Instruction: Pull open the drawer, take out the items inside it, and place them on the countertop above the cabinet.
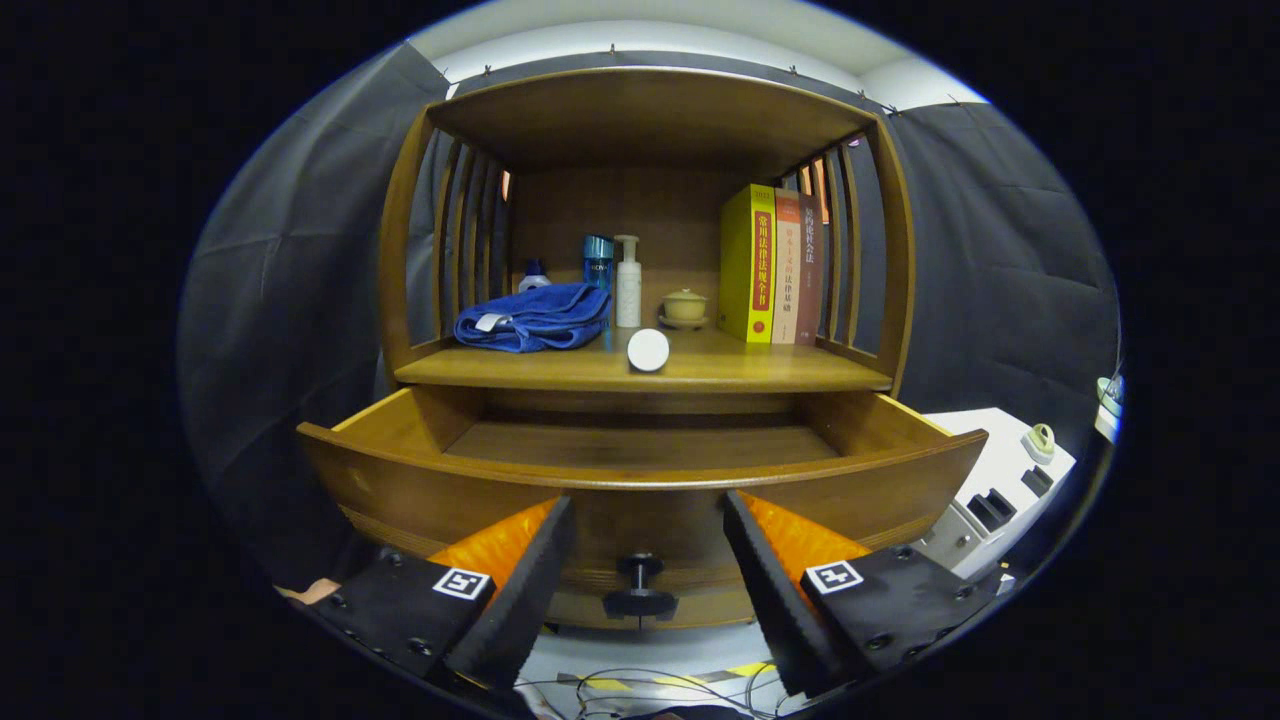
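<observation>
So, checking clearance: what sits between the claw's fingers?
In the gripper view, the open claw straddles the drawer front's dark knob; nothing else lies between.

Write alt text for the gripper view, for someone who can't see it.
A curved wooden drawer stands pulled open, nothing visible inside, its dark knob between the open gripper's fingers. On the countertop above: a folded blue towel, two bottles, a white round lid, a small lidded cup, three upright books.
</observation>
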